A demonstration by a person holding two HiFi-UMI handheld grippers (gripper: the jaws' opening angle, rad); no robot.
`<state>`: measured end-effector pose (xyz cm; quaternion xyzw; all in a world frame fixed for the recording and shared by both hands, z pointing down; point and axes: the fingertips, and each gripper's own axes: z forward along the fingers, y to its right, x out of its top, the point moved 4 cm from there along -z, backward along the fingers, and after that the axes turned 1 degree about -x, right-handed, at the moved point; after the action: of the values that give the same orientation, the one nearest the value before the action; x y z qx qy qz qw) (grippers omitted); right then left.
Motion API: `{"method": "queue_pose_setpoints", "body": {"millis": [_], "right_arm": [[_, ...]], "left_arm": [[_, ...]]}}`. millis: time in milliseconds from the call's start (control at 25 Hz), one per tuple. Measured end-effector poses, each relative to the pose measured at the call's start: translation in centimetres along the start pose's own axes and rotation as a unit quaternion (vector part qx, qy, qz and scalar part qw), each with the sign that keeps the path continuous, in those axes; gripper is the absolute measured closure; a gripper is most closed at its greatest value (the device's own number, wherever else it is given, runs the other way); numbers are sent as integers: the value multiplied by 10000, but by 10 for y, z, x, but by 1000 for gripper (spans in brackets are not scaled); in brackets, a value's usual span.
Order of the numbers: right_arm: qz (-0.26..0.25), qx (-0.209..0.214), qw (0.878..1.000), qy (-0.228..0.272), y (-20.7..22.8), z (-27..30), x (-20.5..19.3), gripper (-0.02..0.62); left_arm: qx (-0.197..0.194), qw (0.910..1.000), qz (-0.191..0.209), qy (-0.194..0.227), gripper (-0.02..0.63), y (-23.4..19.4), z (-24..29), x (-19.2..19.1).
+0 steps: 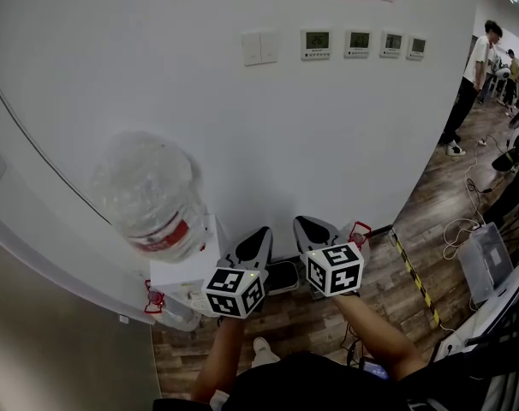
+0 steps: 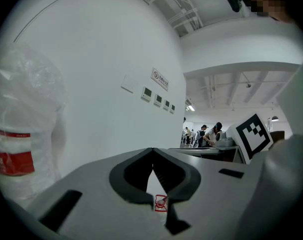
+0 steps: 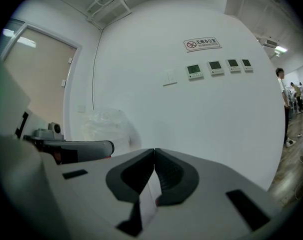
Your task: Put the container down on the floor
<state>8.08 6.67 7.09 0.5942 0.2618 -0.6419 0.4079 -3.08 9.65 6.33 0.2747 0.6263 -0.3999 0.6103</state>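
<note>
A large clear water container (image 1: 148, 191) with a red label stands upside down on a white dispenser (image 1: 184, 271) against the wall, at the left of the head view. My left gripper (image 1: 258, 242) hangs to its right, apart from it, jaws shut and empty. My right gripper (image 1: 313, 229) is beside it, also shut with nothing held. In the left gripper view the container (image 2: 21, 134) fills the left edge, and the left gripper (image 2: 152, 151) has its tips touching. In the right gripper view the container (image 3: 104, 126) shows left of the shut right gripper (image 3: 154, 151).
A white wall (image 1: 328, 135) with a switch plate (image 1: 259, 47) and several thermostats (image 1: 316, 44) faces me. A black flat object (image 1: 282, 275) lies on the wood floor at the wall's foot. Yellow-black tape (image 1: 414, 272), cables and a person (image 1: 469, 84) are at the right.
</note>
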Motion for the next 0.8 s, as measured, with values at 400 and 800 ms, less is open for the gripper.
{"method": "queue_pose_setpoints", "body": {"millis": [400,800], "right_arm": [[39,53,10000,-17,1,-7,-3,565],[72,51,10000,-26,7,-5,-6,565]], "left_arm": [[-27,9999,-109,108,589,10,-2,2],[51,9998,-81,167,589,10,0,5]]}}
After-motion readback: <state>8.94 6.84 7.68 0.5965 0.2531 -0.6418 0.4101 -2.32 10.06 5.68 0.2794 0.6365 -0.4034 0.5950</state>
